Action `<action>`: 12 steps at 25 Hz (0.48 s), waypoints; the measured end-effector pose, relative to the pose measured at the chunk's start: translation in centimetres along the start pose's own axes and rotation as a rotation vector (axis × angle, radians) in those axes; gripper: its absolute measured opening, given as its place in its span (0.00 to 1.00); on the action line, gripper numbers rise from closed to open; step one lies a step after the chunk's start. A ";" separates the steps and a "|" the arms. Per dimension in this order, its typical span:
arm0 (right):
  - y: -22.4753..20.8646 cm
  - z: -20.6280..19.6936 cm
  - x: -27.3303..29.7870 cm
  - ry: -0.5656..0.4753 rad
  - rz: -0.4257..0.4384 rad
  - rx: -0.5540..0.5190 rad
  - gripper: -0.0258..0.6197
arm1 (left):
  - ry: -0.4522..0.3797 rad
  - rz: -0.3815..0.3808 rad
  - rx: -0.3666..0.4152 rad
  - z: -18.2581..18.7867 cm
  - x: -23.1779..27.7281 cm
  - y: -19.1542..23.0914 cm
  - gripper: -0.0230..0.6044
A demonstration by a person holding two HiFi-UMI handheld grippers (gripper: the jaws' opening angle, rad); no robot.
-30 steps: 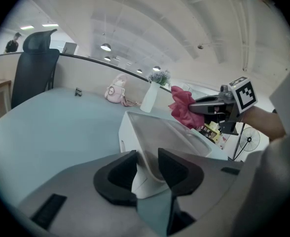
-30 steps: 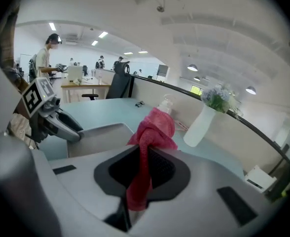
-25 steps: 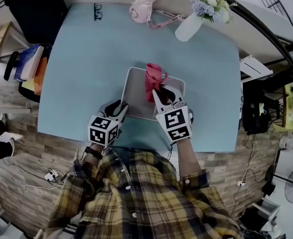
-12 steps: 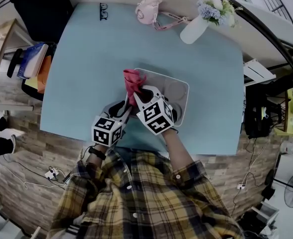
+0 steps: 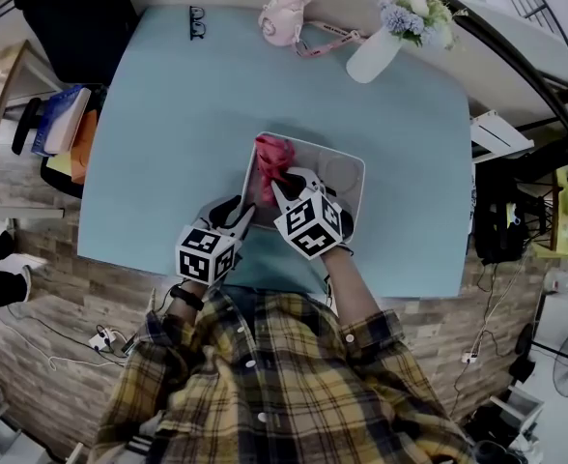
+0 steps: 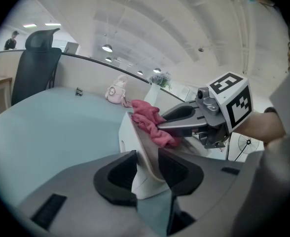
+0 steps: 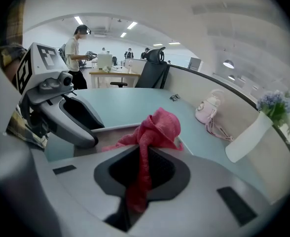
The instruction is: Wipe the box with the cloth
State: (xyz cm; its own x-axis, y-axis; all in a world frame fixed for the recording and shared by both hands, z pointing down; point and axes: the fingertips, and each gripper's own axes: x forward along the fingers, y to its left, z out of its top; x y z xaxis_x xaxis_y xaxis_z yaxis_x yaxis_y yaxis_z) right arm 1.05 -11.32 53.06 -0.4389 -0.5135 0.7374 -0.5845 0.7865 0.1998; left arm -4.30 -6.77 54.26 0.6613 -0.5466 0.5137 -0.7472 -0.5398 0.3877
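While the left gripper (image 5: 238, 211) is clamping the near left wall of the white box (image 5: 350, 165), with its jaws partly closed and the thin wall pinched between the pads, the right gripper (image 5: 284, 184) is gripping the red cloth (image 5: 272, 155). Its jaws are standing almost together on a twisted strand of the cloth, and the bunched rest is bulging out past the tips. The box is sitting on the pale blue table (image 5: 168, 114), close to the near edge and just in front of the person in the checked shirt (image 5: 274, 375). The cloth is pressing against the inside of the box by its left wall, toward the far left corner, and is touching the top of that wall. The right gripper is reaching in over the box from the near side. At the far edge of the table a white vase with flowers (image 5: 373, 51) and a pink bag with a strap (image 5: 282, 17) are sitting well apart from the box.
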 end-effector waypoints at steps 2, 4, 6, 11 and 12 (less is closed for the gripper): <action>-0.5 -0.6 -0.4 0.012 -0.008 0.007 0.11 | 0.002 -0.003 0.000 0.0 0.0 0.0 0.25; -0.9 -1.3 -0.9 0.026 -0.018 0.014 0.11 | 0.004 -0.005 0.001 0.0 -0.1 0.1 0.25; -1.4 -2.1 -1.4 0.042 -0.032 0.017 0.11 | 0.004 -0.008 0.002 0.0 -0.1 0.0 0.25; -1.8 -3.4 -2.4 0.071 -0.054 0.008 0.11 | 0.005 -0.014 0.002 0.0 0.0 0.0 0.25; -1.8 -3.6 -2.6 0.077 -0.057 -0.002 0.11 | 0.005 -0.014 0.002 0.0 0.0 0.0 0.25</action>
State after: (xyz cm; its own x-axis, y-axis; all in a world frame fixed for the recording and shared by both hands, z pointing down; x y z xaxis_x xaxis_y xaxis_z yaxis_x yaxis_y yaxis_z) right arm 5.68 -10.21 53.09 -0.3512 -0.5298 0.7720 -0.6060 0.7571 0.2440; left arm -4.34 -6.74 54.27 0.6711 -0.5359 0.5123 -0.7380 -0.5484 0.3931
